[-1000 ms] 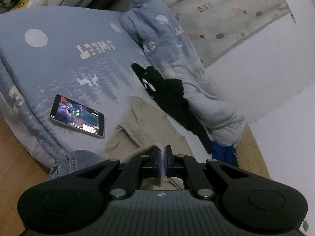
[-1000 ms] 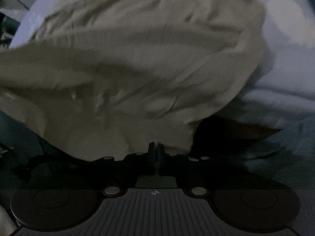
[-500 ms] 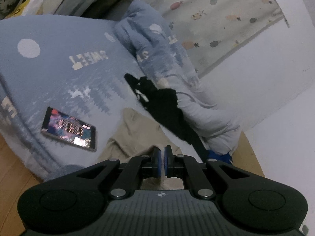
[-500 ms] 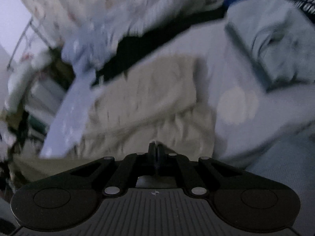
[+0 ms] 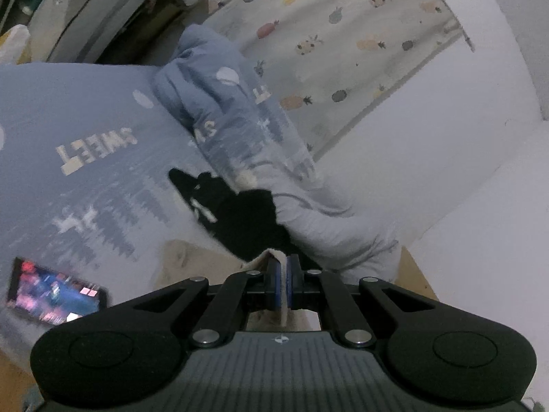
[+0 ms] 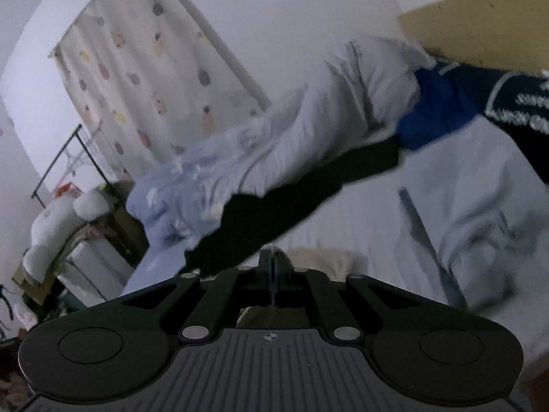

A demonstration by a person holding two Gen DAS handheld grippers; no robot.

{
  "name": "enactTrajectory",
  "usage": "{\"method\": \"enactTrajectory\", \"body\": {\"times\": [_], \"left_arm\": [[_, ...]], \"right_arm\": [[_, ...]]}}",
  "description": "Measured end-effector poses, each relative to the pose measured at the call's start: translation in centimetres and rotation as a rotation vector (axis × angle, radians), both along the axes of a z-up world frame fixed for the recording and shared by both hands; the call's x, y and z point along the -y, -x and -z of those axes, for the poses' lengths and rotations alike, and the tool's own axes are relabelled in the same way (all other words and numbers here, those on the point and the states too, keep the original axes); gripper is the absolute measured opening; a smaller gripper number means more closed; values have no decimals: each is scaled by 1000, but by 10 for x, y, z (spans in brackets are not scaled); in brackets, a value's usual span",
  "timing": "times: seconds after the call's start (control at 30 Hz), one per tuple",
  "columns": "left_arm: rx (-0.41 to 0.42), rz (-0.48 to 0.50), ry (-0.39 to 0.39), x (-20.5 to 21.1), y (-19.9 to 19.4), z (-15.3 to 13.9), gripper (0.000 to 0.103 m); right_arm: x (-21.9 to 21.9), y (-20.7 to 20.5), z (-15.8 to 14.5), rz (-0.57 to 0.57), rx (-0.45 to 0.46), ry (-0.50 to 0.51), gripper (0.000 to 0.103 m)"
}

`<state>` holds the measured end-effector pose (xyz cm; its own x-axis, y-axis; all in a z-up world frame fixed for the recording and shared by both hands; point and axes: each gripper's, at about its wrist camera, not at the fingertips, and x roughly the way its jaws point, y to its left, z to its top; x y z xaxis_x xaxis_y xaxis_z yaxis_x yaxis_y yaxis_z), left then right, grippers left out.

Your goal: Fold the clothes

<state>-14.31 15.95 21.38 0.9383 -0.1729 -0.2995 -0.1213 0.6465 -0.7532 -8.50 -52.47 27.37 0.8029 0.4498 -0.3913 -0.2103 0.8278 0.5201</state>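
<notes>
Left wrist: crumpled beige garment [image 5: 192, 267], pinched edge.

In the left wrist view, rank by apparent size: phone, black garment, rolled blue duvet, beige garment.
1. rolled blue duvet
2. black garment
3. phone and beige garment: similar, beige garment partly hidden by the left gripper.

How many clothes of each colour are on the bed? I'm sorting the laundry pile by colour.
Beige garment, pinched by left gripper and right gripper: 1
Black garment: 1
Blue garment: 1
Grey garment: 1
Dark navy printed garment: 1
Total: 5
</notes>
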Motion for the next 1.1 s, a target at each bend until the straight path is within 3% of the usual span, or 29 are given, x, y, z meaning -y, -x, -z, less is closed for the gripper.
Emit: {"method": "enactTrajectory", "body": {"times": [0.23,0.43,0.53,0.7,0.8,0.93,0.97,1.03,1.1], "left_arm": [[55,-15,-9,-2,-64,-8,6],[16,-47,-39,-19,-171,7,6],[-95,-54,-60,-27,-233,43,6],[-381,-60,-100,-34,-322,141,6],[-444,-48,-142,-33,-347,178,6],[-394,-31,-130,-39,-359,194,6],[-372,-25,-109,-43,-359,197,9],[-310,-47,-41,-53,-351,203,25],[-245,-85,32,-64,-342,208,60]], "right_arm": [[-13,-86,0,23,71,-12,2],[-30,-183,17,62,65,21,2],[-38,-238,44,80,12,54,2],[-62,-328,123,87,-153,148,2],[-75,-361,171,82,-247,207,2],[-84,-383,207,72,-299,245,2],[-83,-387,212,66,-309,245,3],[-84,-397,221,58,-316,249,3],[-77,-399,224,117,-290,235,8]]}}
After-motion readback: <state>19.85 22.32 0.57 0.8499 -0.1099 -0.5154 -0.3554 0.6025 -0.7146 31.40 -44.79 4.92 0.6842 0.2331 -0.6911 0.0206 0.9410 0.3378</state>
